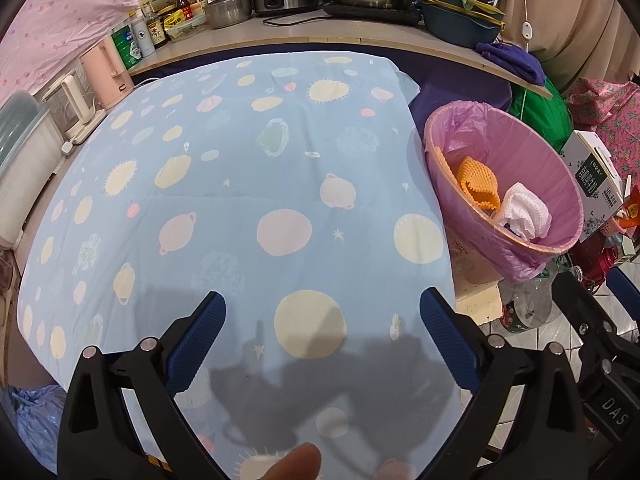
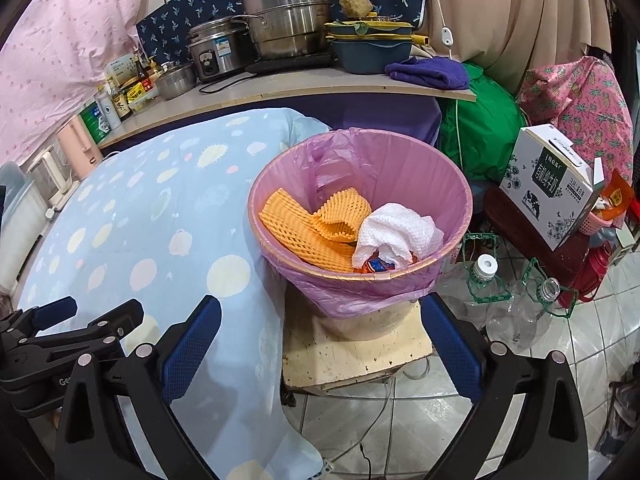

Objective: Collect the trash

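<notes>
Pink-lined bin (image 2: 358,216) sits ahead of right gripper (image 2: 320,320), touching tablecloth (image 1: 240,184) edge; left gripper (image 1: 322,316) over bare cloth; both spread, empty.

The left wrist view looks down close over the planet-print tablecloth (image 1: 248,184), the pink-lined trash bin (image 1: 556,184) at frame right. The right wrist view faces that bin (image 2: 400,168) at centre; both share the cluttered counter (image 2: 280,88) along the top.
</notes>
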Available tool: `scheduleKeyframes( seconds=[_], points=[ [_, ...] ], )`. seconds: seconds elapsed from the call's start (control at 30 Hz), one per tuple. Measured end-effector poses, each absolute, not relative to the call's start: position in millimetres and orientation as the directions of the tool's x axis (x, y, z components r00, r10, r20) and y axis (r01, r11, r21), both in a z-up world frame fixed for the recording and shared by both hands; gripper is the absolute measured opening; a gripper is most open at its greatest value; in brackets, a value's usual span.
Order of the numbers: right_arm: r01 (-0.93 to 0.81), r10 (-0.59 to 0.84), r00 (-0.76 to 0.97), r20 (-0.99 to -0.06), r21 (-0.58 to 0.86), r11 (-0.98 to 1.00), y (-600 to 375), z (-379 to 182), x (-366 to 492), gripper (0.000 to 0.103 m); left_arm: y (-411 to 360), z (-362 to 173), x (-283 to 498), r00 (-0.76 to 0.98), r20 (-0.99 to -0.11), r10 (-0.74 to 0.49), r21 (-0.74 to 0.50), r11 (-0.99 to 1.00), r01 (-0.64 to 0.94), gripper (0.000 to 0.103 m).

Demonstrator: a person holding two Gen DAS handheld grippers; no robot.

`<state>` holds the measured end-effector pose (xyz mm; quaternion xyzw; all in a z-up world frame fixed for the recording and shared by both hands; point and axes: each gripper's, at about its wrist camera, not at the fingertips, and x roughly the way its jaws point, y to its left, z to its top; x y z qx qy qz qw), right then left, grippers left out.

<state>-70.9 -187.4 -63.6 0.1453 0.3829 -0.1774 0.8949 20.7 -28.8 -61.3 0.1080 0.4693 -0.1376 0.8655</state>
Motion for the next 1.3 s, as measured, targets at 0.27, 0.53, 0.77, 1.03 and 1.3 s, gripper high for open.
scheduleKeyframes(
  seconds=[0.27,0.53,0.77,1.03,1.3],
  points=[
    [0.433,-0.209,0.641,-0.738,0.123,0.893,-186,-64,-73,0.096,-29,-61,19,0.525,-0.841,-0.129,0.063,0.941,0.333,0.094],
    [0.431,-0.206,0.638,-0.742,0.123,0.894,-185,-64,-74,0.096,-29,-60,16,0.533,-0.836,-0.129,0.071,0.938,0.339,0.094],
    [0.429,-0.207,0.634,-0.746,0.116,0.896,-182,-66,-76,0.096,-29,-59,13,0.539,-0.832,-0.132,0.073,0.937,0.342,0.094],
    [0.428,-0.207,0.632,-0.747,0.114,0.896,-182,-66,-77,0.096,-28,-58,12,0.543,-0.829,-0.133,0.071,0.938,0.339,0.094],
    [0.439,-0.218,0.627,-0.748,0.108,0.892,-183,-65,-81,0.096,-31,-56,7,0.542,-0.828,-0.144,0.073,0.93,0.359,0.094]
  ],
)
